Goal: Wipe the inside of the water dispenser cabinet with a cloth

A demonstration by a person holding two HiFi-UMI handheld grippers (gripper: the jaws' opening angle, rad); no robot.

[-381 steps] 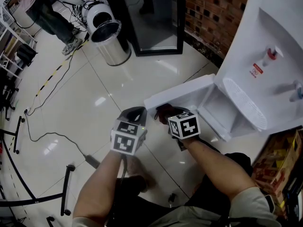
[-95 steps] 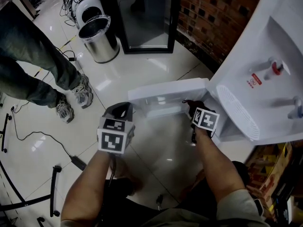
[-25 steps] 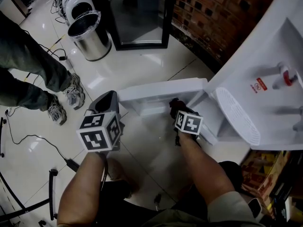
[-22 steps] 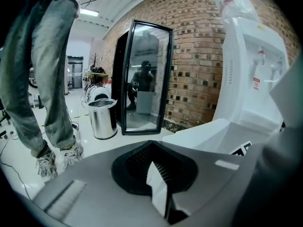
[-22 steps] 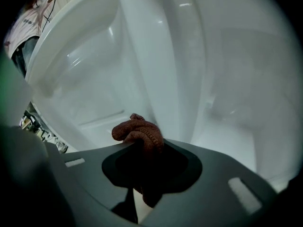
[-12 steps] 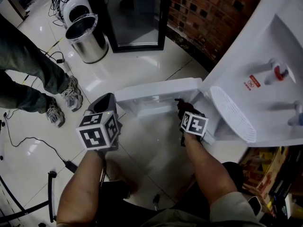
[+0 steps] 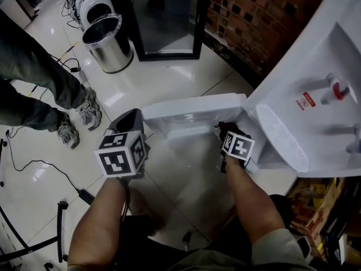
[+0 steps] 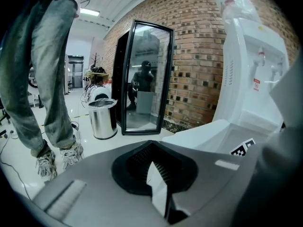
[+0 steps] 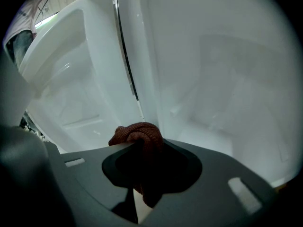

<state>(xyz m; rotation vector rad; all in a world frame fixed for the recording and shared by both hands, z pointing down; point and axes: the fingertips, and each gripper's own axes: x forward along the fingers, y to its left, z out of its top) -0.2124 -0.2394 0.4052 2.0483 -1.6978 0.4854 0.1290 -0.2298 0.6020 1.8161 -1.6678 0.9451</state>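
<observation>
A white water dispenser [image 7: 316, 95] stands at the right with its lower cabinet door [image 7: 194, 107] swung open to the left. My right gripper [image 7: 227, 130] is shut on a bunched reddish-brown cloth [image 9: 137, 136] and sits at the cabinet's opening [image 7: 256, 145]. In the right gripper view the cloth faces the white inner walls of the cabinet [image 9: 213, 79] beside the door hinge line [image 9: 127, 65]. My left gripper [image 7: 131, 120] hangs shut and empty left of the door, its jaws pointing toward a steel bin [image 8: 102, 118].
A steel bin [image 7: 108, 43] and a black glass-door cabinet [image 7: 169, 16] stand on the glossy tiled floor beyond the door. A person's legs and sneakers [image 7: 73, 114] are at the left. A brick wall [image 7: 254, 21] runs behind the dispenser. Cables [image 7: 34, 168] lie at the lower left.
My right gripper has slid to the right with the cloth, closer to the cabinet's opening. The left gripper has stayed in place.
</observation>
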